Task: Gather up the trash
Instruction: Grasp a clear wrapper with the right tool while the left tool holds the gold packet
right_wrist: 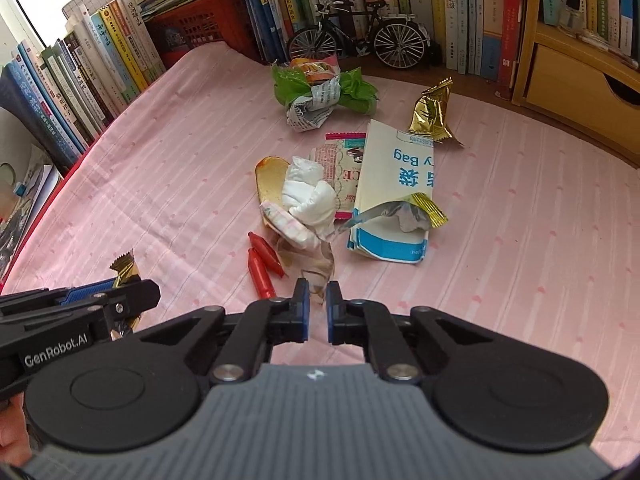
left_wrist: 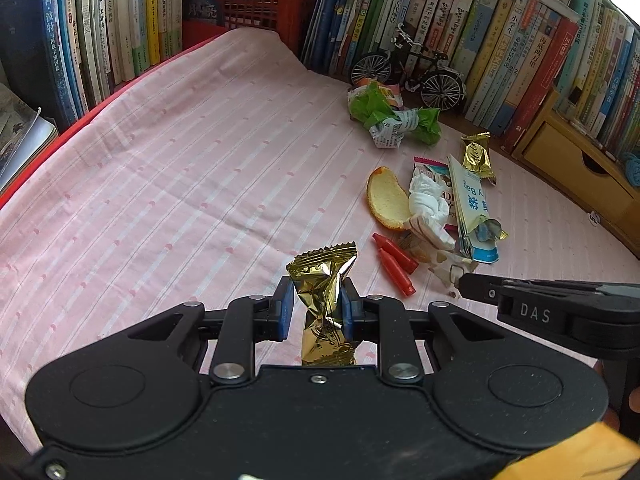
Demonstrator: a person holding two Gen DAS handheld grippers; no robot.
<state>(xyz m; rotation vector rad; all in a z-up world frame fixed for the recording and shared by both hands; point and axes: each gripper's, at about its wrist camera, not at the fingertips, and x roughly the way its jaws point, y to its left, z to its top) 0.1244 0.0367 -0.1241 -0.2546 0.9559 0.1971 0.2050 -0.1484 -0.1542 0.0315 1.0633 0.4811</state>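
My left gripper (left_wrist: 318, 300) is shut on a crumpled gold foil wrapper (left_wrist: 324, 276), held upright above the pink cloth (left_wrist: 180, 180). My right gripper (right_wrist: 318, 306) has its jaws nearly together, pinching the near end of a clear plastic wrapper (right_wrist: 310, 260). Just beyond it lies a trash pile: two red sachets (right_wrist: 262, 268), a white tissue wad (right_wrist: 308, 194), an orange peel (right_wrist: 272, 180), a white-and-blue paper bag (right_wrist: 396, 184). Farther back are a green-and-newsprint wad (right_wrist: 320, 92) and a second gold wrapper (right_wrist: 432, 114).
Rows of books wall the cloth on the left and back. A model bicycle (right_wrist: 356, 40) stands in front of them, beside a red crate (left_wrist: 248, 4). A wooden drawer unit (right_wrist: 580, 84) is at the right. The left half of the cloth is bare.
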